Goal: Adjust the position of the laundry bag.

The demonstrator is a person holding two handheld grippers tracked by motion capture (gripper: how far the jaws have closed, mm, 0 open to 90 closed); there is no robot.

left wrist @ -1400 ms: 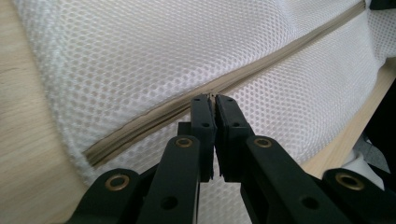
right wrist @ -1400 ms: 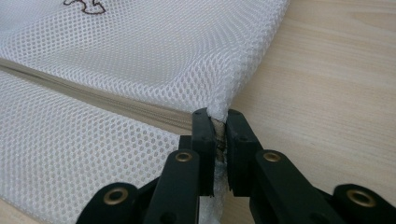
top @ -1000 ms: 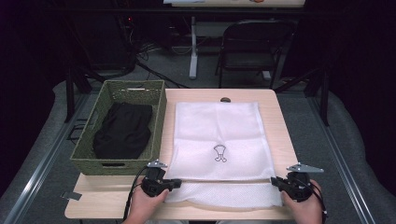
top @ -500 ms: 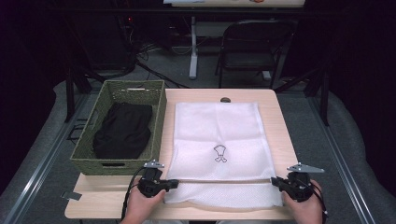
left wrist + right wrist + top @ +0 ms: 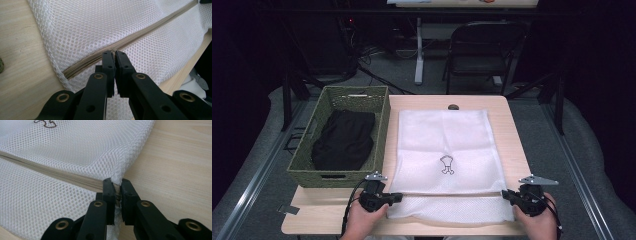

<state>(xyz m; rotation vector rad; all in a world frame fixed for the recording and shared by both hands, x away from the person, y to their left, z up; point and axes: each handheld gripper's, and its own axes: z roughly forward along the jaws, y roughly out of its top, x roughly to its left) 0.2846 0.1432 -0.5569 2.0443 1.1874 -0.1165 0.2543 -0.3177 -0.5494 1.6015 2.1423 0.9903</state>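
**Zipper Pull Gripped: Bag Ready to Open**

The left gripper (image 5: 114,53) has shifted slightly along the zipper (image 5: 155,26) and pinches its pull. The right gripper (image 5: 115,182) clamps the mesh laundry bag (image 5: 444,150), right of the basket (image 5: 307,170). Opening can begin.

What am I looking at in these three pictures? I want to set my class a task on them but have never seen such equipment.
A person sits at a wooden table holding a hand-held two-jaw gripper in each hand. One picture looks down from above; the other two come from cameras riding on the grippers. A white mesh laundry bag lies flat, with a beige zipper across its near end. The left gripper is shut on the zipper line; the right gripper pinches the bag's edge. Beside the bag stands a green woven basket containing black clothing.
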